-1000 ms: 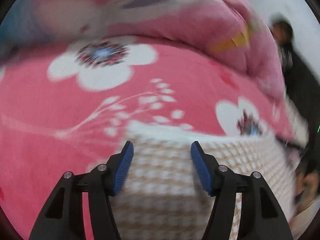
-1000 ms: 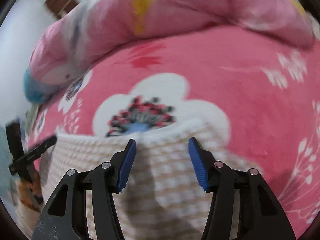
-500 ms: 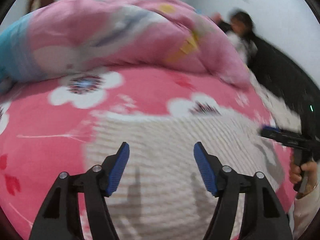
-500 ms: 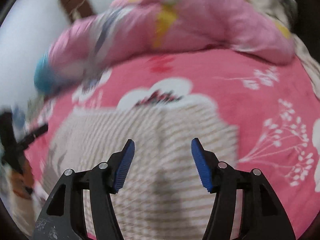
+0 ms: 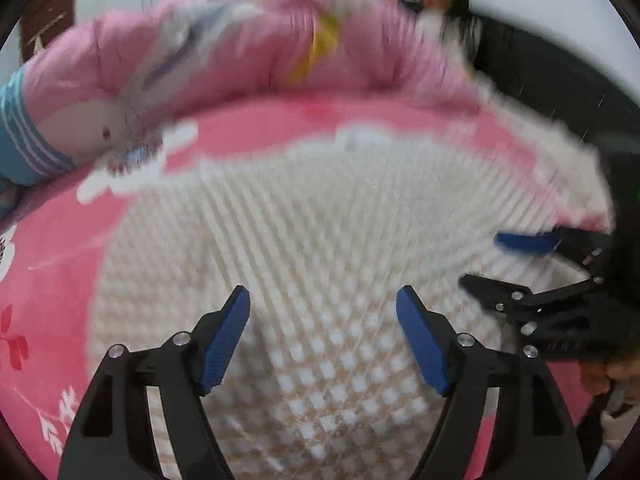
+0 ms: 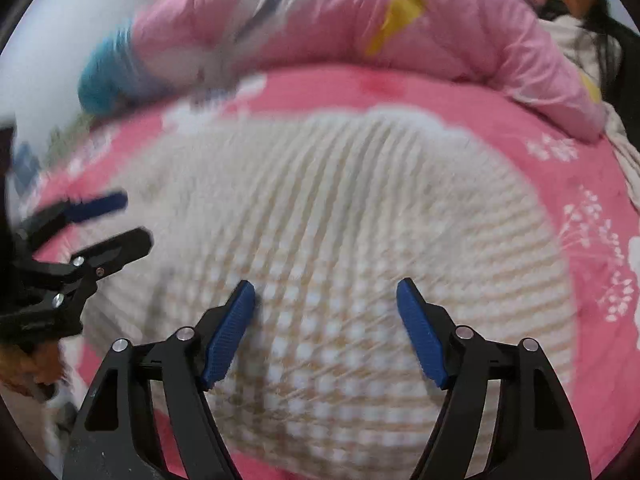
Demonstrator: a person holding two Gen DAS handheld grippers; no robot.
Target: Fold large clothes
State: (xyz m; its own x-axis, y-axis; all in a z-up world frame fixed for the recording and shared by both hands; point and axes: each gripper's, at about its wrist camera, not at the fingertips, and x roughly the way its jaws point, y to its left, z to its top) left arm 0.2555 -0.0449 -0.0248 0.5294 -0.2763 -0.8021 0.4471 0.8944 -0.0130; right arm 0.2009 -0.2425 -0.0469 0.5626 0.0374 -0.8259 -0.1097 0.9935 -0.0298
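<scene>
Both of my grippers hang over the knitted garment point(image 5: 320, 264), the left gripper point(image 5: 323, 344) and the right gripper point(image 6: 325, 334) each with jaws wide and nothing between the pads; the jaws have just been opening. I see the cream-and-tan knit lying spread on the bed, right under both sets of fingers, with no fabric pinched.

My worry from here is the re-grasp. This knit looks thick and loose, so I judge that if I bite too shallow I'll lift only the top layer and drag the fold out of line. My two grippers also sit close to one another, each showing at the edge of the other's view, and reaching for the same edge could knock them together. The views are smeared, so I can't place the hem or any sleeve with confidence.

Beyond the garment, the pink flowered bedspread point(image 6: 592, 184) is soft and rounded; I expect it to give under pressure and let the cloth creep. Farther back lies a rolled pink quilt point(image 5: 208, 64), and past it a person point(image 6: 580, 4) sits against a pale wall point(image 6: 52, 40).
</scene>
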